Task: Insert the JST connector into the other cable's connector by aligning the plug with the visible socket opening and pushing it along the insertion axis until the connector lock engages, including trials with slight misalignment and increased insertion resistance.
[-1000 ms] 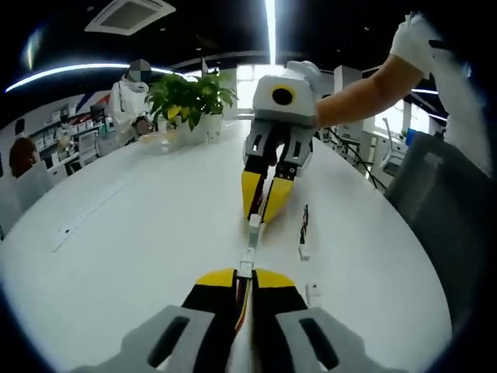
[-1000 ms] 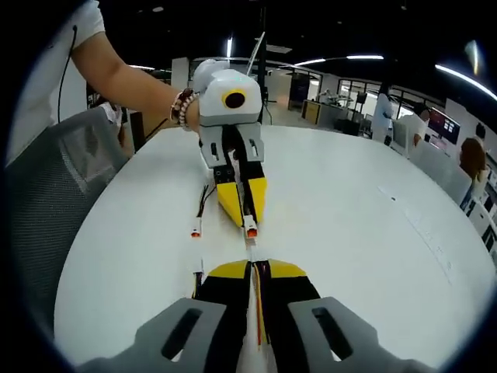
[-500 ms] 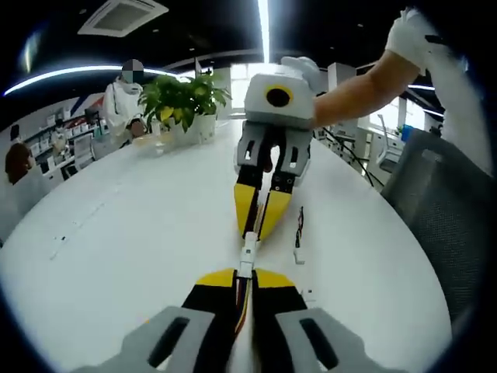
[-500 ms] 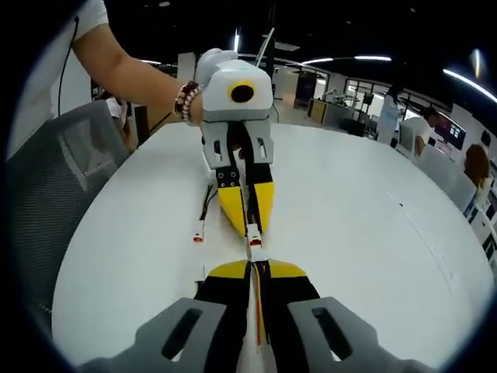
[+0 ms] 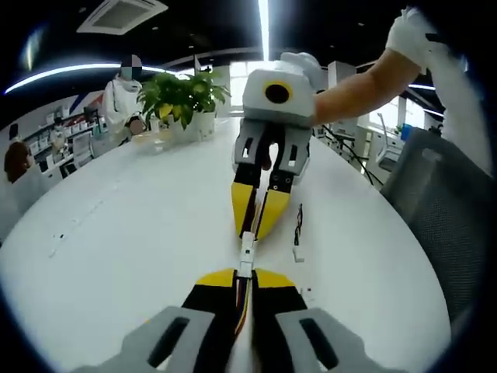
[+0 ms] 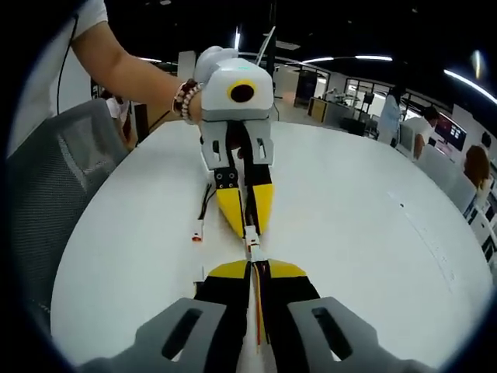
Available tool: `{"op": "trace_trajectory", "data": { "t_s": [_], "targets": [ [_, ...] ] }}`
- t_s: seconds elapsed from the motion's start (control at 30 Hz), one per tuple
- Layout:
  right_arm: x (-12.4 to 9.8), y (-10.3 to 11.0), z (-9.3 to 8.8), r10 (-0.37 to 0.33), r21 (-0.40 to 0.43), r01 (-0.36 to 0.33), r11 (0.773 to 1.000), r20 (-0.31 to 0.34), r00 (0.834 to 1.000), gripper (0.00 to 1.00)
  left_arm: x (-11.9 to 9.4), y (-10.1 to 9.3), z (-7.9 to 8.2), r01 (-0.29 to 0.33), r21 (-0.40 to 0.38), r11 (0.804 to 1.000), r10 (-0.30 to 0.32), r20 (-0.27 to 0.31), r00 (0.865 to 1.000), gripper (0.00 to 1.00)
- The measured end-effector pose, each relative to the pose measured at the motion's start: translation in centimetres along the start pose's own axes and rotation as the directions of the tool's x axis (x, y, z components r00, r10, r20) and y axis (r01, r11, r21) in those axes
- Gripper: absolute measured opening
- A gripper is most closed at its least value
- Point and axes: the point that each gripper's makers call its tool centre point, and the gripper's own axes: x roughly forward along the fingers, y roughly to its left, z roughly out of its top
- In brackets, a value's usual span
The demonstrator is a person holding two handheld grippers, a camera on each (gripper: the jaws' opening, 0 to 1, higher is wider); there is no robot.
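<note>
1. Your left tongs (image 5: 244, 273) are closed tight on a cable: in the left gripper view its red and yellow wires run down between the yellow-tipped jaws, and its white JST connector (image 5: 245, 269) sticks out just past the tips.
2. Your right tongs (image 5: 253, 230) come in nose to nose from straight ahead of the left tongs, also pinched narrow on a cable, with a second white connector (image 5: 248, 245) at their tips.
3. In the left gripper view the two white connectors sit end to end in one line between the two pairs of tips. They look to be touching, but you cannot tell from here whether the lock has caught.
4. In the right gripper view your right tongs (image 6: 253, 265) hold red and dark wires between the jaws, and the white connector pair (image 6: 252, 245) lies just beyond their tips, against the tips of the left tongs (image 6: 247, 228).
5. A spare cable (image 5: 298, 233) lies on the white table (image 5: 116, 233), just to the right of the right tongs' tips as the left gripper view sees them; it has dark wires and a white end connector.
6. The same spare cable (image 6: 201, 214) lies left of the left tongs in the right gripper view, its end tipped with orange.
7. Beyond the right tongs, a potted green plant (image 5: 180, 97) stands on the far part of the table.
</note>
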Motion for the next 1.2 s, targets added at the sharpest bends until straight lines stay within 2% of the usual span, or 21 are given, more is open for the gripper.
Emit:
{"op": "trace_trajectory", "data": {
  "t_s": [0.43,0.57,0.67,0.9,1.2],
  "targets": [
    [0.23,0.55,0.04,0.013,-0.033,-0.014,0.999,-0.017,1.0,0.04,-0.04,-0.08,-0.24,0.007,0.022,1.0,-0.007,-0.018,1.0,0.01],
    [0.43,0.91,0.2,0.025,-0.054,-0.027,0.998,-0.022,0.999,0.04,0.1,-0.28,0.21,0.017,0.025,1.0,-0.017,-0.005,1.0,0.01],
    [0.51,0.87,0.15,0.024,-0.07,-0.027,0.997,-0.037,0.999,0.04,0.39,-0.39,0.07,0.021,0.047,0.999,-0.02,-0.032,0.999,0.01],
    [0.24,0.48,0.34,0.015,-0.037,-0.016,0.999,-0.019,1.0,0.03,0.2,0.01,0.51,0.013,0.038,0.999,-0.013,-0.013,1.0,0.0],
    [0.76,0.48,0.16,0.015,-0.031,-0.016,0.999,-0.031,0.999,0.03,0.45,-0.17,0.36,0.027,0.056,0.998,-0.026,-0.035,0.999,0.0]
  ]
}}
